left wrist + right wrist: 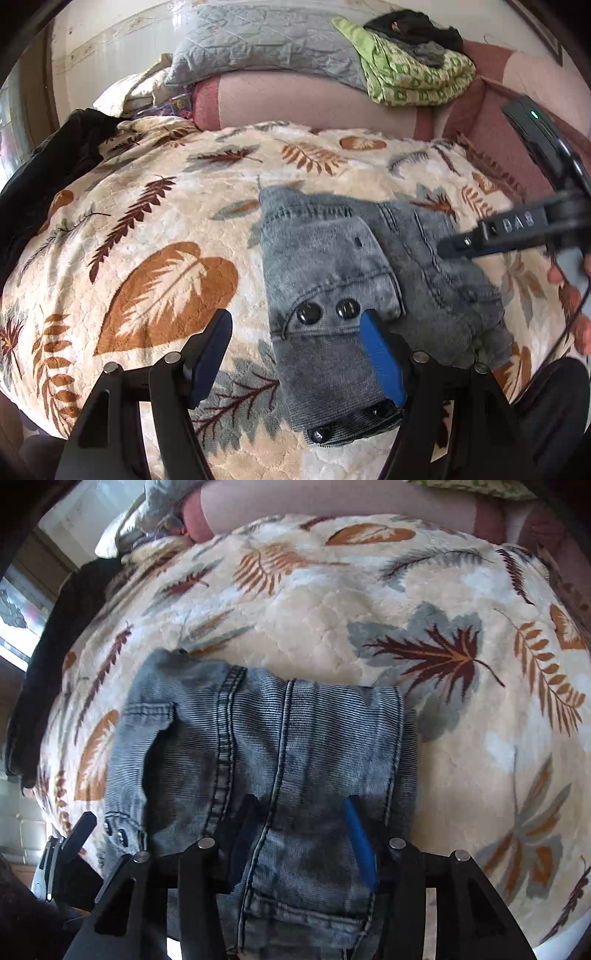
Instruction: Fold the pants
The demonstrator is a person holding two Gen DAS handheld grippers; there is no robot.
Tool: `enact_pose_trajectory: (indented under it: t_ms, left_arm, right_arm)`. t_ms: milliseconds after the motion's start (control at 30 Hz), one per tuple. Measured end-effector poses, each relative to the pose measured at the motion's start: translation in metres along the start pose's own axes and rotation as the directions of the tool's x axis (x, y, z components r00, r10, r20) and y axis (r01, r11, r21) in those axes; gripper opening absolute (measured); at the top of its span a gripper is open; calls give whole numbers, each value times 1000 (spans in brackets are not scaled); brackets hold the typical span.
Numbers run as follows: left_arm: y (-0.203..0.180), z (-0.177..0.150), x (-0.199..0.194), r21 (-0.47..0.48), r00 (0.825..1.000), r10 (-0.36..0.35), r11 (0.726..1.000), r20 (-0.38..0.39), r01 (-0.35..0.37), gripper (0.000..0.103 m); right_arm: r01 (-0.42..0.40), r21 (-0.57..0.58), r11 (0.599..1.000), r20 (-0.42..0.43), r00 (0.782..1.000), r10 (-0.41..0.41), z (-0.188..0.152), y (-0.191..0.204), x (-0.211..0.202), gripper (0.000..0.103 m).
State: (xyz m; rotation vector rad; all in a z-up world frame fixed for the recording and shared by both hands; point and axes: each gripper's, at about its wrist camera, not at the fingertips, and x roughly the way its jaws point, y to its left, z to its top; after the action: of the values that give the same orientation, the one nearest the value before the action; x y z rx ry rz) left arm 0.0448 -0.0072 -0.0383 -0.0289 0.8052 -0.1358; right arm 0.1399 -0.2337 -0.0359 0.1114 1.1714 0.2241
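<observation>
Pants: grey-blue denim, already folded into a compact bundle, lying on the leaf-print blanket of the bed, centre to lower right of the left wrist frame. Long axis of the bundle in that frame: top to bottom, tilted slightly, snap buttons toward the lower end.

Left tool: spread wide, nothing pinched. Blue pad on the right of the frame over the lower edge of the bundle, contact not certain; dark pad on the left of the frame over bare blanket, apart from the denim. Bundle therefore right of the tool's centre line, only its left margin inside the gap.

Right tool: spread, nothing pinched between the pads. In the right wrist frame, pants fill the lower centre, a seam running top to bottom between the two pads; both pads over the cloth, seemingly low on it, pressing not confirmed. Same tool visible at right centre of the left wrist frame, over the bundle's right side.

Judgement: right tool nearer and squarely over the bundle; left tool offset to its left edge. Fold appears near complete; any remaining fold or smoothing likely along the seam axis
</observation>
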Motion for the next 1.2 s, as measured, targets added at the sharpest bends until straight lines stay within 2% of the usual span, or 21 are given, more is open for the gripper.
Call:
enact_pose_trajectory:
  t_ms: [33, 67, 100, 133, 167, 267, 333, 400, 433, 500, 567, 633, 733, 767, 833, 867, 933, 1067, 1100, 1133, 1200]
  left_arm:
    - [2, 4, -5, -11, 999, 3, 1000, 33, -3, 73]
    - [2, 8, -6, -11, 999, 16, 1000, 42, -15, 73]
    - [1, 9, 1, 1, 1000, 24, 1000, 13, -24, 73]
    - [-5, 8, 16, 36, 998, 23, 999, -59, -21, 73]
    - [-12, 3, 34, 96, 989, 18, 995, -145, -4, 74]
    - [-22, -6, 29, 180, 995, 71, 982, -71, -57, 75]
    - [-19, -2, 16, 150, 997, 60, 987, -43, -53, 74]
    - [-16, 0, 7, 118, 999, 42, 992, 2, -42, 75]
    - [-17, -1, 11, 121, 999, 49, 991, -14, -47, 75]
    - [-23, -8, 31, 172, 993, 78, 983, -89, -61, 75]
    - [-22, -11, 26, 175, 997, 73, 982, -32, -67, 76]
    - [-18, -11, 25, 162, 998, 60, 985, -34, -54, 76]
    - [-11, -11, 26, 120, 999, 27, 992, -46, -22, 76]
    - [-10, -12, 27, 110, 999, 21, 994, -47, -15, 77]
    - [-11, -13, 29, 113, 999, 16, 994, -51, -10, 77]
    - [-11, -14, 27, 118, 999, 17, 993, -35, -13, 77]
    - [-10, -16, 26, 128, 1000, 12, 992, -24, -9, 78]
    - [-5, -15, 28, 88, 999, -14, 996, -35, 17, 78]
    - [-4, -15, 28, 87, 999, -16, 996, -36, 19, 78]
    - [-5, -15, 29, 93, 999, -20, 995, -44, 24, 78]
    - [-5, -16, 28, 103, 999, -15, 995, -31, 18, 78]
  right_arm:
    - [-3, -2, 1000, 30, 1000, 3, -9, 2, -8, 53]
    - [3, -13, 1000, 24, 1000, -3, -20, 5, -7, 61]
    - [34, -38, 999, -35, 999, -35, -32, 4, 5, 68]
    - [53, -52, 997, -80, 995, -57, -46, 3, 20, 69]
    - [56, -52, 997, -13, 998, -57, -56, 0, 19, 72]
    - [78, -32, 996, 20, 997, -78, -61, 0, 11, 75]
    - [50, 15, 999, 47, 998, -51, -61, -2, -3, 75]
    - [24, 21, 999, 129, 991, -26, -67, -4, -20, 75]
    - [29, 26, 999, 127, 991, -32, -70, -6, -18, 75]
    - [15, 13, 1000, 20, 1000, -15, -78, -11, 19, 80]
    - [29, -6, 1000, 64, 998, -28, -78, -6, 13, 80]
    - [39, 10, 999, 63, 997, -40, -75, -1, 3, 80]
    - [29, 20, 999, 158, 987, -32, -75, 2, -19, 80]
    - [50, 17, 999, 160, 986, -52, -77, 1, -17, 80]
    - [49, 4, 999, 17, 999, -49, -79, -5, 15, 84]
    - [34, 18, 999, 53, 998, -35, -81, -9, 12, 86]
    - [40, 46, 998, 47, 998, -42, -78, -6, 1, 86]
    - [54, 25, 998, 160, 985, -57, -75, 4, -23, 86]
    - [72, 32, 997, 111, 991, -75, -75, 0, -10, 86]
    - [74, 35, 997, 13, 997, -74, -77, -5, 12, 87]
    - [57, 65, 996, 38, 998, -60, -78, -13, 17, 98]
